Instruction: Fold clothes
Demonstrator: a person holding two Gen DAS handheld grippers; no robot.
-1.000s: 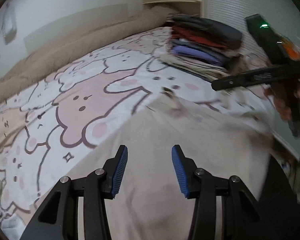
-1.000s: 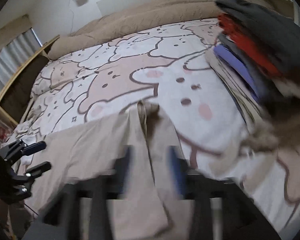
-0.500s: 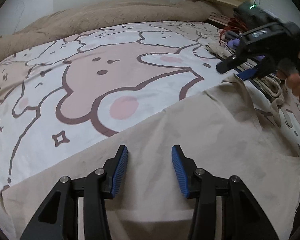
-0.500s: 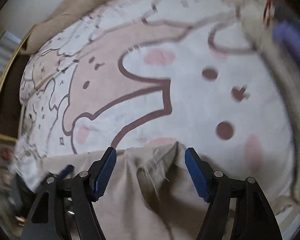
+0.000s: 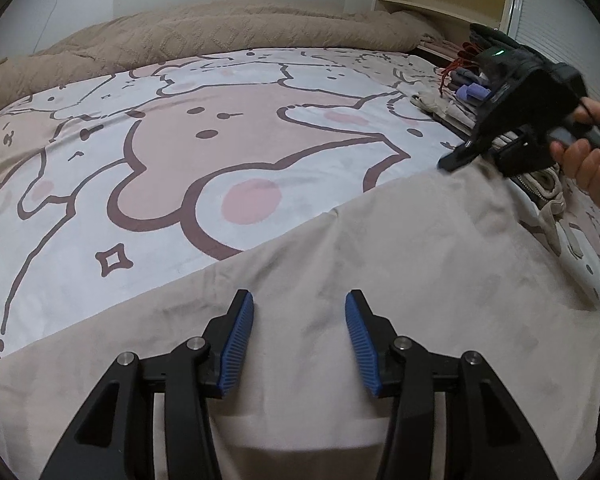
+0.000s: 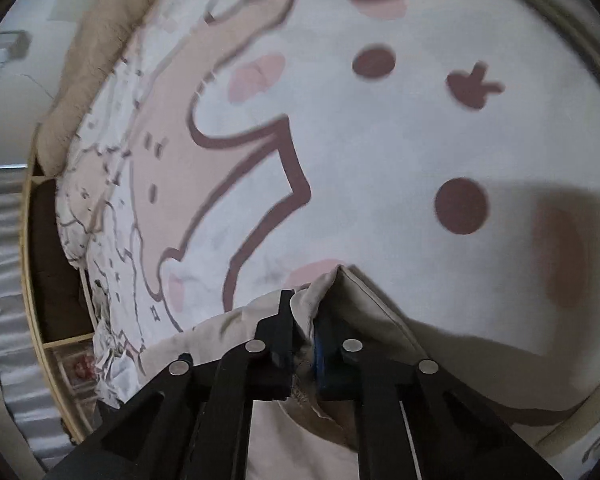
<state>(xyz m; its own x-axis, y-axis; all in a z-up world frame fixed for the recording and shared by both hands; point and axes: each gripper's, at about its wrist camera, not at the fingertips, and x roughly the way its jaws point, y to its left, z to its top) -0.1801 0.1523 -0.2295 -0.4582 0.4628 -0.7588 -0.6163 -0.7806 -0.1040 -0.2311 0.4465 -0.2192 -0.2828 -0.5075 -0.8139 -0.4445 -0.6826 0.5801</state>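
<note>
A beige garment [image 5: 420,260] lies spread flat over the near part of the bed. My left gripper [image 5: 299,332] hovers over its near middle, its jaws opening, with only flat cloth below the blue pads [image 5: 236,344]. At the garment's far right corner my right gripper [image 5: 456,158], held by a person's hand [image 5: 584,164], points down at the cloth. In the right wrist view that gripper [image 6: 306,320] is closing and pinches a raised fold of the beige garment [image 6: 364,312] between its pads.
The bedsheet [image 5: 180,140] has a pink and white cartoon print. A stack of folded clothes [image 5: 452,108] sits at the right edge, just behind my right gripper. A brown blanket [image 5: 220,32] lies along the headboard. The bed's wooden frame [image 6: 40,320] shows at the left.
My right gripper came down onto the garment's far corner and closed on a fold of it. My left gripper sank toward the cloth and then held still.
</note>
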